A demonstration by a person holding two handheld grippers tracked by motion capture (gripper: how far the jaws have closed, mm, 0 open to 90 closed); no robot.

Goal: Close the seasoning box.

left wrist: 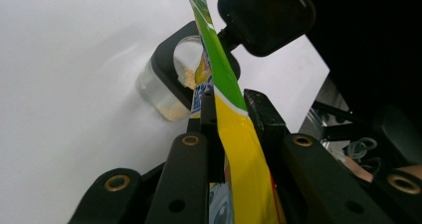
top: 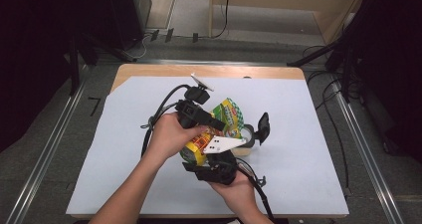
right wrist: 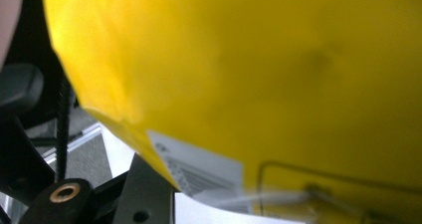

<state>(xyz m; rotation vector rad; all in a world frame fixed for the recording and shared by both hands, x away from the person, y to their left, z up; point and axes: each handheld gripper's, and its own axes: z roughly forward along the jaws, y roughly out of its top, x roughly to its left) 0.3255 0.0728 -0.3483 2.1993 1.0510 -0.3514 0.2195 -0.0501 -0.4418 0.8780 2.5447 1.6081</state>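
Fingers (left wrist: pixel 209 112) of the left gripper (left wrist: pixel 229 109) are pinching the snack pouch (left wrist: pixel 234 144) near its top.
Right gripper (top: pixel 219 167) is cradling the pouch's yellow body; its finger state cannot be told. Pouring appears to be in hand: the pouch's long axis is tilting from near-left to far-right at the table's (top: pixel 308 134) centre, mouth aiming at the clear container (left wrist: pixel 166 92), its lid (top: pixel 263 128) flipped open. Next move likely calls for steeper tilt.
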